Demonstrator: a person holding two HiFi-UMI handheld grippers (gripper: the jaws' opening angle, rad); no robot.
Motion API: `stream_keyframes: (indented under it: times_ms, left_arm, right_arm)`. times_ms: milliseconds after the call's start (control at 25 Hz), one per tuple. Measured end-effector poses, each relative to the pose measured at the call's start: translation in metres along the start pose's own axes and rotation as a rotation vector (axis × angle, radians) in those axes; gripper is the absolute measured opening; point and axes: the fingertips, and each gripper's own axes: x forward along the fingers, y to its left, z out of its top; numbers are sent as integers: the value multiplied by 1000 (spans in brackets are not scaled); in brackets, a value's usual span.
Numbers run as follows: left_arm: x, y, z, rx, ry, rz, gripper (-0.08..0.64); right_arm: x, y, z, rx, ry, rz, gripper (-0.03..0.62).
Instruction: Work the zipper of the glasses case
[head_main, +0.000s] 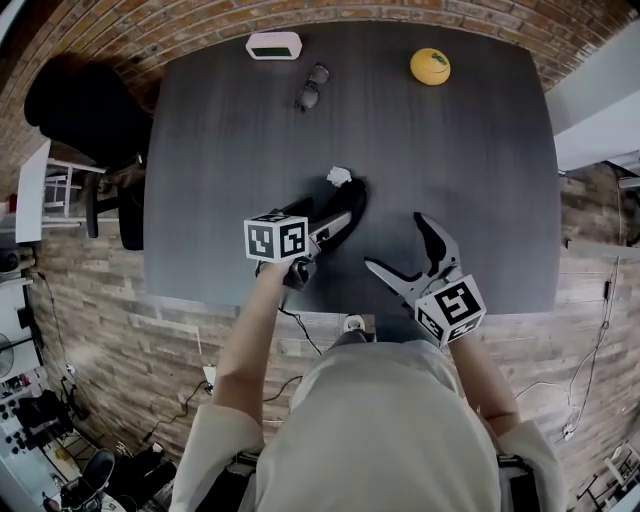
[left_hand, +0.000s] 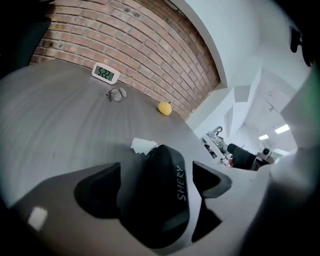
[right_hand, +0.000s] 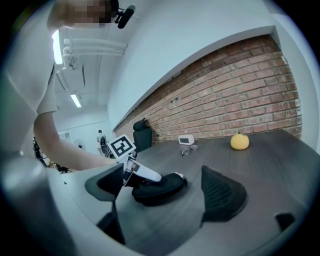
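Note:
The black glasses case (head_main: 342, 208) lies near the middle of the dark table (head_main: 480, 180), its far end beside a small white crumpled piece (head_main: 339, 176). My left gripper (head_main: 318, 226) reaches over its near end. In the left gripper view the case (left_hand: 157, 192), marked SHERY, fills the space between the two dark pads (left_hand: 97, 190), and the jaws clamp it. My right gripper (head_main: 395, 242) hovers to the right of the case, open and holding nothing. Its view shows the case (right_hand: 160, 187) beyond the spread fingers (right_hand: 222, 192). I cannot make out the zipper.
At the table's far edge stand a white digital clock (head_main: 274, 45), a pair of glasses (head_main: 311, 88) and a yellow round object (head_main: 430, 66). A black chair (head_main: 80, 110) sits off the left side. The table's near edge runs just under both grippers.

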Motion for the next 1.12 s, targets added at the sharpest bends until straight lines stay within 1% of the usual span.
stream_keyframes:
  times_ms: [80, 200, 440, 520, 560, 600, 640, 800, 960, 1040, 1120]
  left_arm:
    - [2, 6, -6, 19, 34, 19, 456]
    - [11, 5, -20, 67, 93, 34, 456]
    - [25, -6, -34, 183, 151, 93, 454]
    - [29, -10, -37, 223, 167, 118, 434]
    - [31, -12, -39, 233, 172, 125, 427]
    - [33, -14, -40, 236, 176, 126, 382]
    - [34, -16, -40, 234, 178, 128, 370]
    - [37, -20, -43, 243, 207, 133, 364]
    - [37, -25, -49, 268, 242, 117, 331]
    - [35, -27, -50, 288, 227, 124, 325]
    - [30, -32, -51, 317, 195, 137, 324]
  right_arm:
    - [-1, 1, 0, -1, 1, 2, 471]
    - [-2, 1, -1, -3, 1, -1, 471]
    - [-4, 1, 0, -3, 2, -11, 471]
    - [-4, 3, -2, 0, 2, -11, 471]
    - [-4, 4, -3, 1, 2, -10, 471]
    - [-5, 5, -4, 1, 3, -9, 471]
    - [-5, 6, -4, 2, 3, -8, 471]
    - [-9, 11, -8, 2, 5, -8, 471]
    - [-11, 16, -10, 1, 2, -10, 471]
    - [-11, 18, -9, -6, -1, -12, 471]
    - [-14, 20, -7, -16, -7, -16, 471]
